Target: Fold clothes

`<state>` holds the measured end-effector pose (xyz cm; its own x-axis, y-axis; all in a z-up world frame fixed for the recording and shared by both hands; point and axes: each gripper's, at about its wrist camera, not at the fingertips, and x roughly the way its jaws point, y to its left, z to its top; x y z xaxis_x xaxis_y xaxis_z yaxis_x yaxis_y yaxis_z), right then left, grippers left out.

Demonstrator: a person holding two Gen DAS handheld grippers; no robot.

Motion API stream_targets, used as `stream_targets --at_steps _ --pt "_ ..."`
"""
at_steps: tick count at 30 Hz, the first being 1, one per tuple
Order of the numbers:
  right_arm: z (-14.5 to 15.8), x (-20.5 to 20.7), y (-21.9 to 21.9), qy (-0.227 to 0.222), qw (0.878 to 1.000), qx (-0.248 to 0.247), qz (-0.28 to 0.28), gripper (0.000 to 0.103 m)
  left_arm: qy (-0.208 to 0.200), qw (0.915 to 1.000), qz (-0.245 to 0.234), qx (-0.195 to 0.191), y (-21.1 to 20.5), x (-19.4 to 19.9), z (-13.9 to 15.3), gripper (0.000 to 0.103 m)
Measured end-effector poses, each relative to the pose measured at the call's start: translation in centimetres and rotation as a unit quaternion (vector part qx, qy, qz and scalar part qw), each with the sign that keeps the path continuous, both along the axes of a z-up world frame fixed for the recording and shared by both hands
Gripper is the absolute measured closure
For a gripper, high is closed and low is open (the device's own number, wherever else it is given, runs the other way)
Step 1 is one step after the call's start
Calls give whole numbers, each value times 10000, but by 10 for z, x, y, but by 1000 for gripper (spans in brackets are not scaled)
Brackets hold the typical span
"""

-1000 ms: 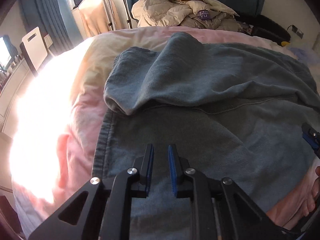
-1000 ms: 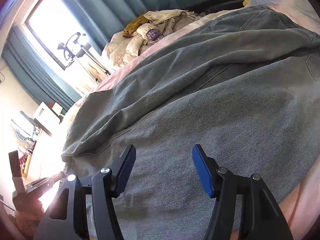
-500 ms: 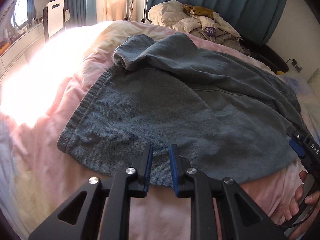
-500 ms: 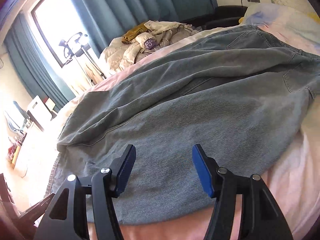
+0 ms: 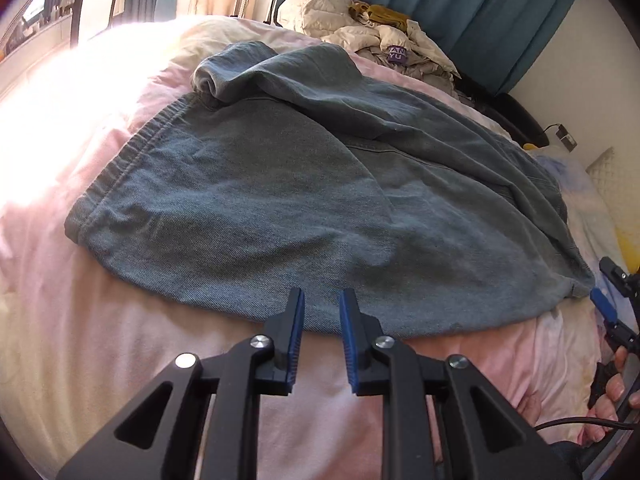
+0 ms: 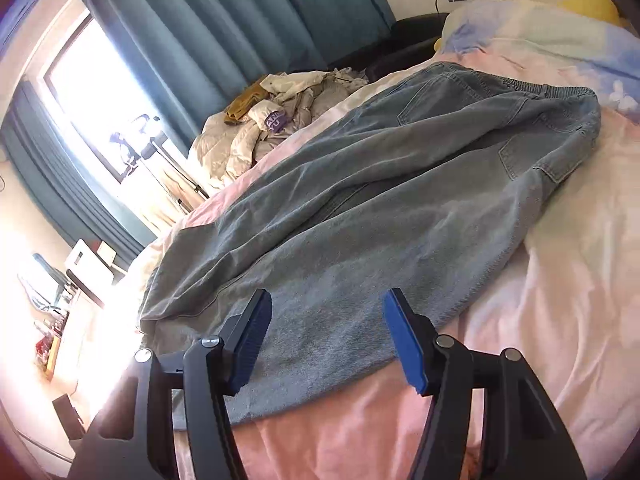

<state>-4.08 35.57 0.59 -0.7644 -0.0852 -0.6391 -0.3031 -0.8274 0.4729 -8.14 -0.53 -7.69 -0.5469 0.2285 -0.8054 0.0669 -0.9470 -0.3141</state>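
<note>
Since I drew both tongs back over the last second, left tongs (image 5: 322, 312) nearly closed, right tongs (image 6: 326, 320) open, both empty; blue-grey denim trousers (image 5: 304, 200) lie doubled lengthwise across pink bed (image 5: 120, 340), next fold pending.

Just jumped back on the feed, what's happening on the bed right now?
A person is folding a pair of blue denim trousers spread across the pink bedcover, one leg folded over the other. Neither gripper holds anything: the left gripper hovers near the trousers' near edge with a narrow gap between its pads, and the right gripper hangs wide open above the same edge. A heap of other clothes waits at the far side of the bed.
</note>
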Motion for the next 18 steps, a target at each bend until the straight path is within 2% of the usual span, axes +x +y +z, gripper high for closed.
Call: stream_targets --at_steps 3,7,11,18 --pt "1 10 17 -82 9996 -209 -169 44 -69 9998 163 75 -9 0 -1 84" --pt "-3 18 48 -127 9975 -532 -451 44 -328 9969 282 653 -22 -3 -9 84" --pt "-8 25 80 -128 9934 -862 -747 44 -703 9881 438 1293 -34 -5 -25 84" --pt "-35 39 167 -489 9843 -820 -1485 44 -1268 9751 542 1738 -35 -16 -54 81"
